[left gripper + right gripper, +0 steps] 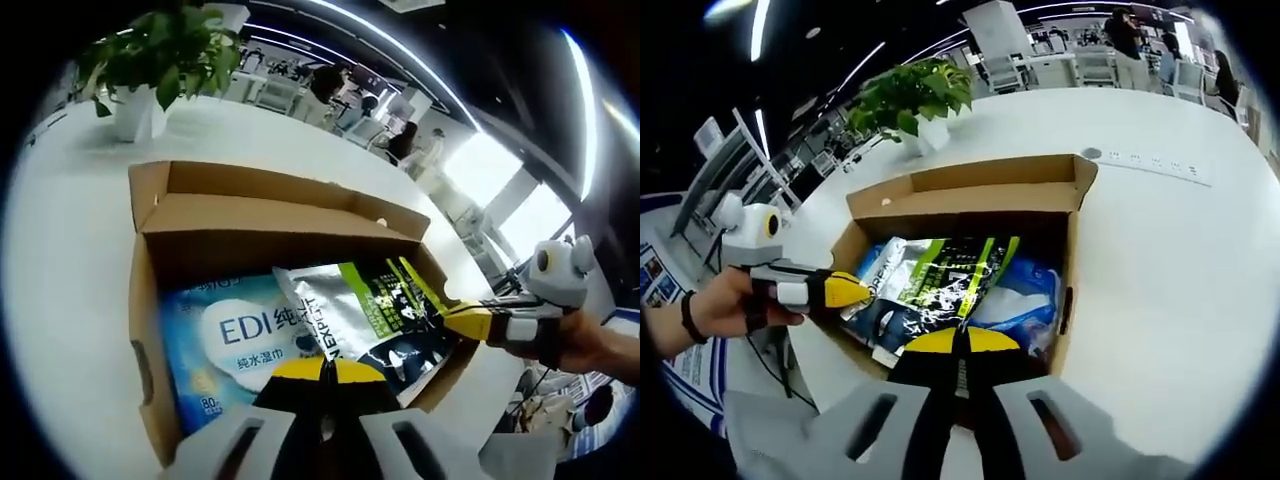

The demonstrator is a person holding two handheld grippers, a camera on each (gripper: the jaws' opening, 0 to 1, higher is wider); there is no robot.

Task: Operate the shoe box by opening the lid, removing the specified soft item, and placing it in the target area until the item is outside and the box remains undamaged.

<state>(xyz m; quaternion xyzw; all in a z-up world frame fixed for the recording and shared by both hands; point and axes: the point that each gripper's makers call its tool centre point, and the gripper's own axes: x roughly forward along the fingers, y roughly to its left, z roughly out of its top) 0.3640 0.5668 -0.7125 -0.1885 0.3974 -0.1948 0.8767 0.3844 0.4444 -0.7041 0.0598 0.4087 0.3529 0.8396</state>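
The cardboard shoe box (150,330) (1068,250) stands open on a white table, its lid flap (270,185) (990,175) folded back on the far side. Inside lie a silver, green and black soft pouch (375,315) (940,275) and, under it, a blue wet-wipes pack (225,335) (1025,295). My left gripper (325,372) (845,290) is shut and hovers at one box edge, over the packs. My right gripper (962,342) (465,322) is shut at the opposite edge, its yellow tips against the pouch's corner; I cannot tell whether it pinches the pouch.
A potted plant (150,70) (915,100) stands on the table (60,260) (1170,270) behind the box. A socket strip (1150,165) lies at the back. A person's hand (725,300) (600,345) holds each gripper. Chairs and people fill the far room.
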